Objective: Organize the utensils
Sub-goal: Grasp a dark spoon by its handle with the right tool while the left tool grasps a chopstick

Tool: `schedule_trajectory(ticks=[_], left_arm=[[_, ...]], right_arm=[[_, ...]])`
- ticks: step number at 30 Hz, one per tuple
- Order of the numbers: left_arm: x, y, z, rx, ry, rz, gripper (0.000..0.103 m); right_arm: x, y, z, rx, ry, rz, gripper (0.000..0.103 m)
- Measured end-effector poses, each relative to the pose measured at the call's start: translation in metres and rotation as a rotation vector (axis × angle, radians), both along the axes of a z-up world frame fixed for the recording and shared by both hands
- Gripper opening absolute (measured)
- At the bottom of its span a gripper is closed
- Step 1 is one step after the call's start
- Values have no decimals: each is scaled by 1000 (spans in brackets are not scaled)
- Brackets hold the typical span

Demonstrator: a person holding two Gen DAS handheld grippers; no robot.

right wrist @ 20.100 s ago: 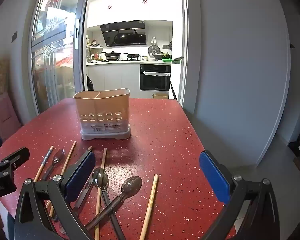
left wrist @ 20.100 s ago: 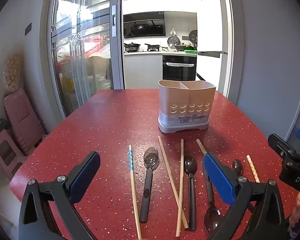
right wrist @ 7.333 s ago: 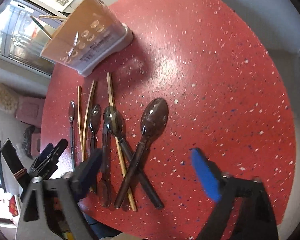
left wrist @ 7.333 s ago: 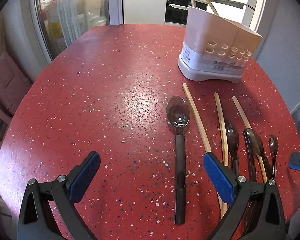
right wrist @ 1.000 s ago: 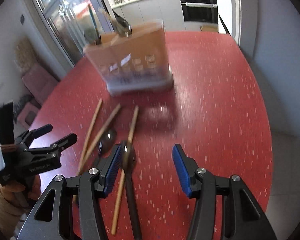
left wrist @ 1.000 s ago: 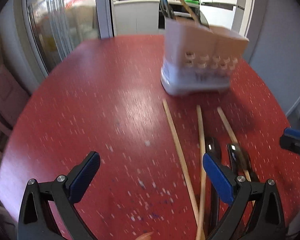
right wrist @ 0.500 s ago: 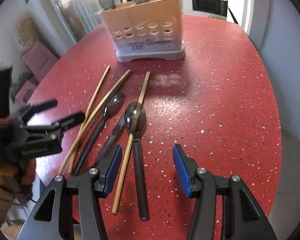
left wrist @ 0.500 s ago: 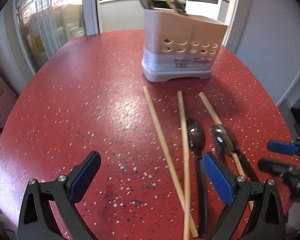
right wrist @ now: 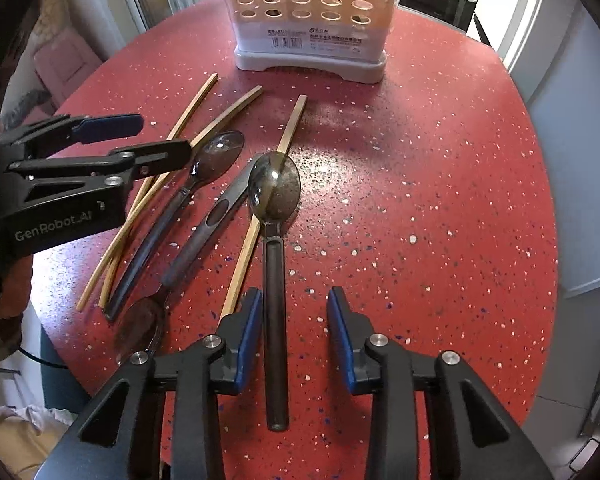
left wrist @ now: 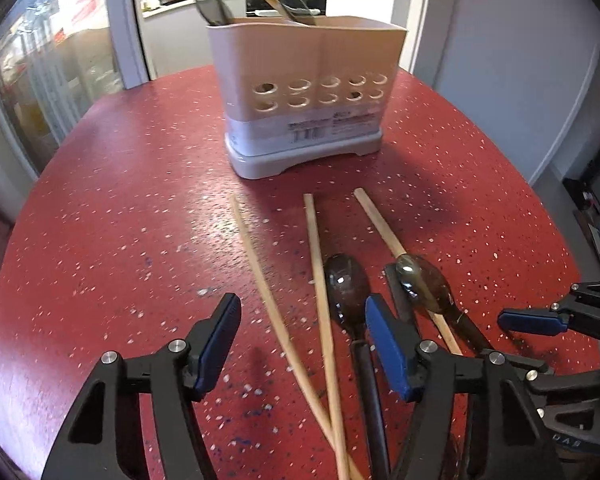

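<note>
Risk of dragging the chopstick (right wrist: 245,248) beneath the spoon (right wrist: 275,240) near the desk (right wrist: 440,184) front edge: right gripper (right wrist: 294,330) open astride its handle, gripping nothing; left gripper (left wrist: 302,344) open, empty, over crossed chopsticks.

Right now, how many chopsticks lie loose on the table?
3: leftmost chopstick and middle chopstick cross; right chopstick lies under the spoon. The holder may hide more.
</note>
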State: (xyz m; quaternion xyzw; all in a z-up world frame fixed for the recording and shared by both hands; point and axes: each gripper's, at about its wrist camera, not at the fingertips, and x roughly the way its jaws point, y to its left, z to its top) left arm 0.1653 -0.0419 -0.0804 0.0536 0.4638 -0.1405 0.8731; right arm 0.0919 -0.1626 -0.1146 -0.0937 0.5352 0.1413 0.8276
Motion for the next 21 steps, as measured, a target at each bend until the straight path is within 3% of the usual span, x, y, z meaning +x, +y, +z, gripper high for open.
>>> schedule_trajectory(ticks=[2,3,4,10,21], left_arm=[[4,-4,-2,2,16,-16,81],[6,-6,-4,4,28,-21,77],[8,-7,-5,-1,46,-27,77],[14,-5,-11,-23,76,-24,77],[20,-2,-12,-55,109,-45,77]], right_arm=[[2,2,0,-9,-6,-6,27],[2,1,0,-3,-8,-15,14],[3,0,1,-1,-7,-24,12],[8,-28,4,63,4,-126,12],[13,-38,4,96,56,-145,14]])
